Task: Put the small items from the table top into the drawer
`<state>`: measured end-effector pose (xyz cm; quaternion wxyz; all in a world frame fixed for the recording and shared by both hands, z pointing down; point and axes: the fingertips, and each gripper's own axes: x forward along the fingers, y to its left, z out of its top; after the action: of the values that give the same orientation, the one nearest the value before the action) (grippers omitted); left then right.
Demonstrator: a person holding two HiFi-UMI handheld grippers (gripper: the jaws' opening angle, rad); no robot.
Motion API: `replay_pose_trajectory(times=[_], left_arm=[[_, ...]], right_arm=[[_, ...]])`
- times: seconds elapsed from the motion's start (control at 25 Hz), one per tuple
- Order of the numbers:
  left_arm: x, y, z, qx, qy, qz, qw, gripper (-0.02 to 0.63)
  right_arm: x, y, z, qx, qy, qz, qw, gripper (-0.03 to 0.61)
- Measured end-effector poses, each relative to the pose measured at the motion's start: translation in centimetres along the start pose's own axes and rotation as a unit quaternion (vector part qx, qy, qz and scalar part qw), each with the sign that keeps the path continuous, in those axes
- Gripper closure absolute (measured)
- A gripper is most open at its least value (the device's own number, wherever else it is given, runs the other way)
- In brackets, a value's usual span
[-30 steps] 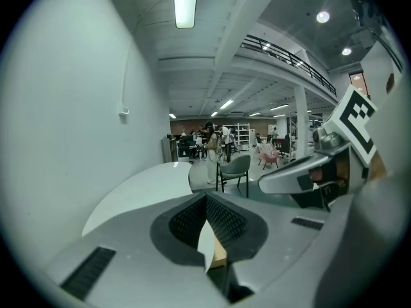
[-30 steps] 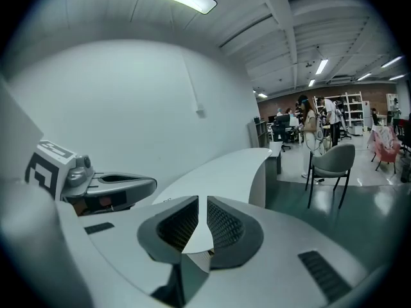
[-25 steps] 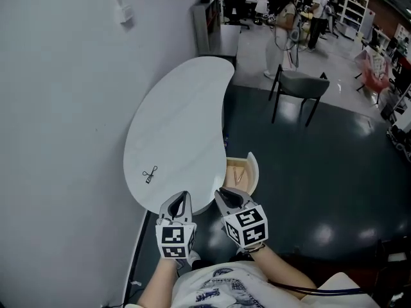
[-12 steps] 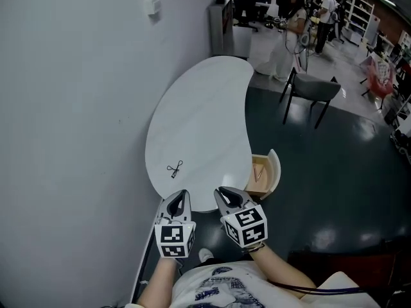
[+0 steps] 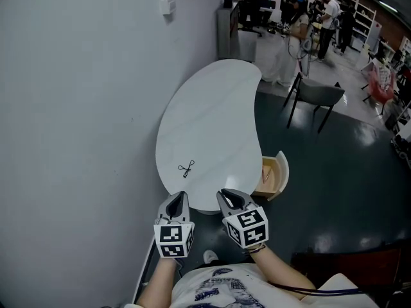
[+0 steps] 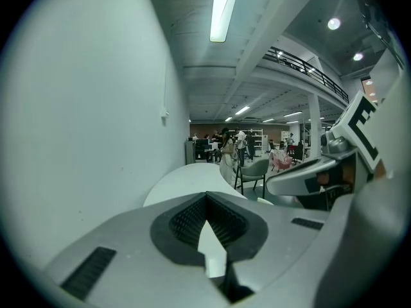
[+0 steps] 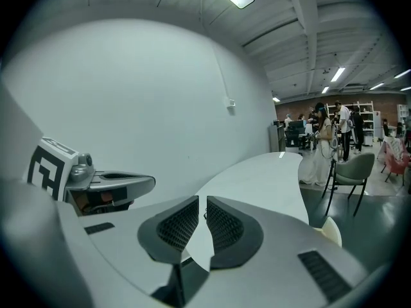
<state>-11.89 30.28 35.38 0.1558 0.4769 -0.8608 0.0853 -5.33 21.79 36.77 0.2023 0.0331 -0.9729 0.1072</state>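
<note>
Small black item (image 5: 186,169) lies untouched on the desk (image 5: 212,108), drawer (image 5: 275,175) open; left gripper (image 5: 178,202) jaws closed, right gripper (image 5: 231,199) jaws slightly apart, both empty.

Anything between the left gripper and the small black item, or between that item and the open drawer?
Nothing visible. Bare table top lies between the left gripper and the small black item, and between that item and the drawer at the table's right edge.
</note>
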Motion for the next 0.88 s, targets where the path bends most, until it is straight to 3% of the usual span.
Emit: replay_pose_trajectory(times=[0.88], left_arm=[[-0.4, 3.3, -2.6, -0.019, 0.01, -0.013, 0.9997, 0.594]], right_arm=[[2.6, 2.3, -1.1, -0.002, 0.025, -0.016, 1.0, 0.525]])
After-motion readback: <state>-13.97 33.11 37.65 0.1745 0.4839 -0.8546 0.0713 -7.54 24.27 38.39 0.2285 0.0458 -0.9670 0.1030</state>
